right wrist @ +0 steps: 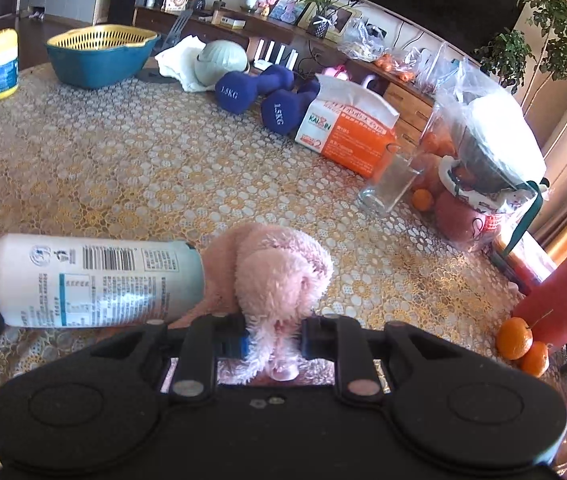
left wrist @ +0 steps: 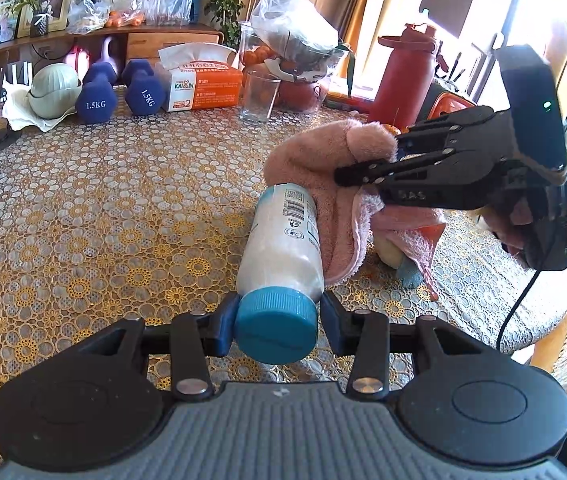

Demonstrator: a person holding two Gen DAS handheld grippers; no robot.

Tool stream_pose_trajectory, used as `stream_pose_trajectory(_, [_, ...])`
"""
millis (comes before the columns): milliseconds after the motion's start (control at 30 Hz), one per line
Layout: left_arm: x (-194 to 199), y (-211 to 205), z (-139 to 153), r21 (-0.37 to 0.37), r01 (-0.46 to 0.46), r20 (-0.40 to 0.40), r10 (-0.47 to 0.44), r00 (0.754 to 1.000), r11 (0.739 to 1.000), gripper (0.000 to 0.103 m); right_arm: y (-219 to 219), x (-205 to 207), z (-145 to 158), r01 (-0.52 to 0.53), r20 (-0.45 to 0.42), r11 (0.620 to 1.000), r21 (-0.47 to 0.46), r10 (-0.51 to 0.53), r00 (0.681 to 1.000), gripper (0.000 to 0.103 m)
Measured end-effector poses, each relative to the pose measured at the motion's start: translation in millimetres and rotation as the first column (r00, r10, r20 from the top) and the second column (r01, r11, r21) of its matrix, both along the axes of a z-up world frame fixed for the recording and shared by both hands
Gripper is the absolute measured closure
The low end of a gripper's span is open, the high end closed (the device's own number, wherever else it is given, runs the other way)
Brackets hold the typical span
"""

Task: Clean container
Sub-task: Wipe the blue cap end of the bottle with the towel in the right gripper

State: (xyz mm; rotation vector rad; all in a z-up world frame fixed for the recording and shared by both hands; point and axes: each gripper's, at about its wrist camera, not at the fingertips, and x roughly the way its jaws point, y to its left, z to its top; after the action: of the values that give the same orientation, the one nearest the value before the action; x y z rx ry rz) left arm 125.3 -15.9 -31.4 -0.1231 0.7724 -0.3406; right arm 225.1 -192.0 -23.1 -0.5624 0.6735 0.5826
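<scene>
A white bottle with a blue cap and a printed label lies level above the table. My left gripper is shut on it at the cap. A fluffy pink cloth wraps against the bottle's far end and right side. My right gripper comes in from the right and is shut on that cloth. In the right wrist view the bottle points in from the left. The cloth bunches against its base, pinched in my right gripper.
A lace-patterned table carries two blue dumbbells, a tissue pack, an empty glass, bagged fruit, a red flask and a blue basket. A yellow-capped bottle stands far left. Tangerines lie at the right edge.
</scene>
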Motion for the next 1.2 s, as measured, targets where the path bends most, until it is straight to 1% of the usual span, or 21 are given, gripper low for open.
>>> stream_pose_trajectory(133, [-1.0,-0.2,-0.8,0.006,0.005,0.001,-0.005,1.0,1.0,0.06,-9.9,-15.6,31.3,-0.033,0.015,0.997,0.071,0.032,0.999,0.084])
stream_pose_trajectory(267, [-1.4,-0.9,-2.3,0.017,0.014,-0.001,-0.014,1.0,1.0,0.06,-11.9,-40.2,60.5,-0.127,0.032,0.982,0.139,0.124,0.992,0.084])
stream_pose_trajectory(333, [-1.4,-1.2,-2.2,0.02,0.015,0.0,-0.015,1.0,1.0,0.06,-7.6,-55.3,70.2,-0.192,0.038,0.97,0.151,0.189,0.981,0.084])
stream_pose_trajectory(433, [-1.4,-2.0,-1.6,0.026,0.016,0.003,-0.016,1.0,1.0,0.06,5.0,-75.7,75.8,-0.271,0.053,0.953,0.138,0.266,0.963,0.084])
stream_pose_trajectory(633, [-1.0,-4.3,-0.4,0.041,0.019,0.007,-0.02,1.0,0.999,0.06,29.4,-94.7,70.2,-0.36,0.001,0.919,0.158,0.365,0.931,0.084])
stream_pose_trajectory(733, [-1.9,-8.3,1.7,0.068,0.024,0.022,-0.026,0.999,0.997,0.061,41.3,-99.4,61.2,-0.382,-0.018,0.914,0.135,0.388,0.921,0.084])
stream_pose_trajectory(867, [-2.8,-10.2,3.0,0.085,0.024,0.033,-0.027,0.999,0.996,0.061,52.9,-90.9,51.0,-0.367,-0.037,0.924,0.11,0.373,0.927,0.083])
stream_pose_trajectory(1200, [-3.3,-7.4,-0.5,0.079,0.029,0.028,-0.031,0.999,0.996,0.061,67.0,-53.1,30.1,-0.306,-0.014,0.952,0.025,0.306,0.952,0.082])
